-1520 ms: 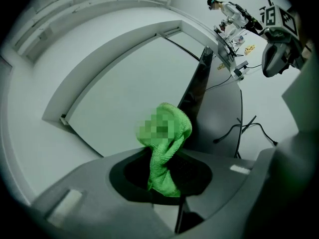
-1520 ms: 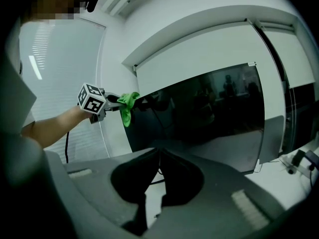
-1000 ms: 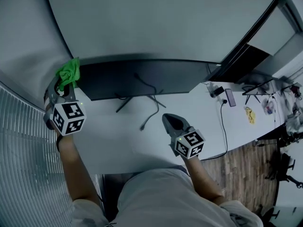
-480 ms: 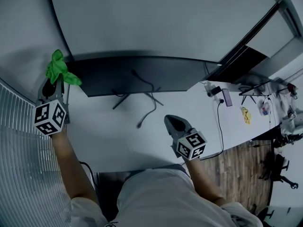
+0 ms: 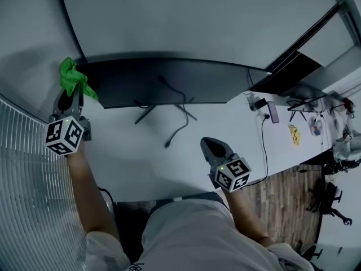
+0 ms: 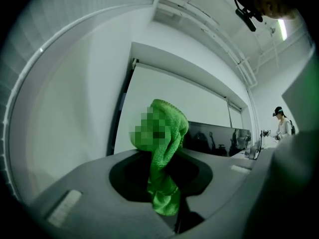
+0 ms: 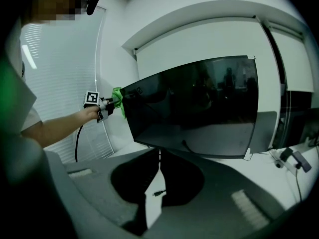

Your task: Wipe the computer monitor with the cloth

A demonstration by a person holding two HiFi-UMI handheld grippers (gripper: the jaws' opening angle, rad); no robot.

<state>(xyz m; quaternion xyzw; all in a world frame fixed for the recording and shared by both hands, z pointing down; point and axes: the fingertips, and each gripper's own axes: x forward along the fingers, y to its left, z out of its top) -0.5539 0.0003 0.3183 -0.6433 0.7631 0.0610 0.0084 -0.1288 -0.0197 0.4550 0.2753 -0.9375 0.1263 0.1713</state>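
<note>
Left tool: jaws clamped on the green cloth, upper left of the head view. Within the last second the tool swung out leftward past the monitor and now sets the cloth back at the screen's left corner, apparently touching it. Right tool: jaws together and empty, above the worktop at lower centre, hardly moved. Probably one stroke has ended and another is starting; most of the screen lies to the right.

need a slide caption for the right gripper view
Shut right gripper faces the dark monitor while the left gripper holds a green cloth at its top corner
</note>
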